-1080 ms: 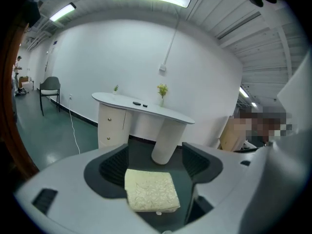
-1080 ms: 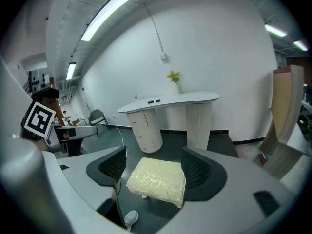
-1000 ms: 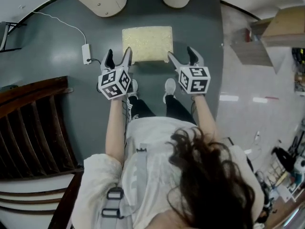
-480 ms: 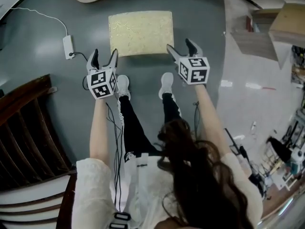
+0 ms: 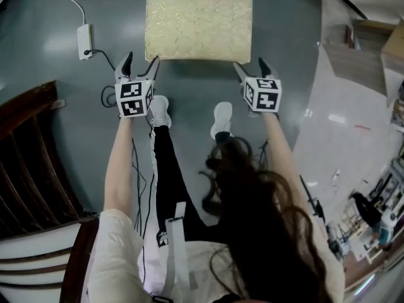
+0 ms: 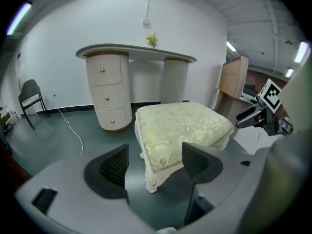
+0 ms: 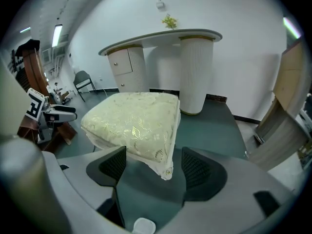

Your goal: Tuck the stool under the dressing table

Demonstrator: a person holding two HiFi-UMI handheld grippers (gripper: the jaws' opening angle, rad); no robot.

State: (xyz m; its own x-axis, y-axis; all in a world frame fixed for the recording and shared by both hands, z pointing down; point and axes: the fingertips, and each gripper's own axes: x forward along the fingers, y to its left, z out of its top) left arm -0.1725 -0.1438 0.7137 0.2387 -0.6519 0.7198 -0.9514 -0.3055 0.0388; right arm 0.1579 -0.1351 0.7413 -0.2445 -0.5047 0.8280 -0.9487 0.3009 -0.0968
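Closing on stool (image 5: 199, 25), left tool (image 5: 142, 59), right tool (image 5: 250, 64)

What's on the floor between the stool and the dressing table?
Nothing. Only bare grey floor lies between the stool and the dressing table, as both gripper views show.

White adapter (image 5: 84, 41) lies near dark wooden slats (image 5: 31, 163).

The stool (image 5: 199, 24), the dressing table (image 6: 109, 89) and a white power adapter (image 5: 84, 41) are carried by the grey floor (image 5: 189, 90).
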